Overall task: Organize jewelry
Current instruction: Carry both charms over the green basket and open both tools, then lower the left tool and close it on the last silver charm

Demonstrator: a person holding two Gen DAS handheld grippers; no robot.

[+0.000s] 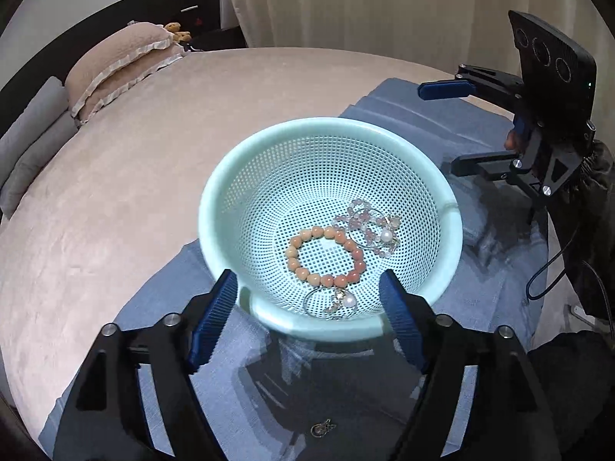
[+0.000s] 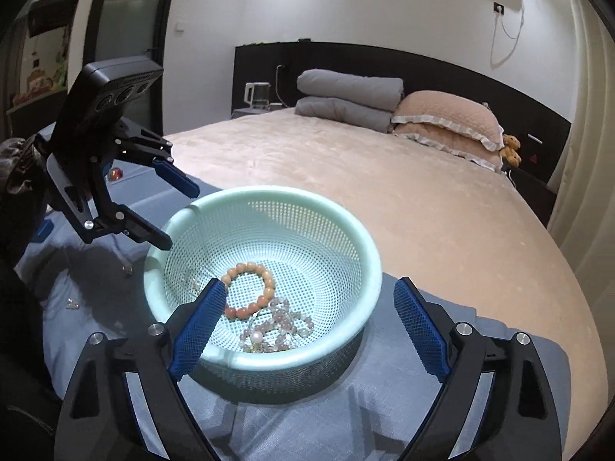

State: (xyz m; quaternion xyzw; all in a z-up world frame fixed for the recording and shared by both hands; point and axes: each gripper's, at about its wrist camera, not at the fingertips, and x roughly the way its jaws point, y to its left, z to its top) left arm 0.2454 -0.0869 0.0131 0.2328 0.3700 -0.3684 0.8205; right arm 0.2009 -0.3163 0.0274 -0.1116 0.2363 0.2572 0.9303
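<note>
Since both the left gripper [image 1: 307,307] and right gripper [image 2: 311,330] hang spread and empty over the basket [image 1: 230,176] on the blue cloth [image 1: 246,403] at the bed's near edge, I'd pinch the light, slippery orange bead bracelet [image 1: 324,255] across one bead, sparing the tangled, fragile pearl strand [image 1: 369,232].

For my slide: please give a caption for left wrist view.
Open left gripper before mint basket holding orange bead bracelet.

An orange bead bracelet [image 1: 326,256] lies flat at the basket's [image 1: 238,176] centre. A pale pink bead strand [image 1: 369,226] is heaped touching it at two o'clock. A pearl ring [image 1: 333,302] lies at six.
</note>
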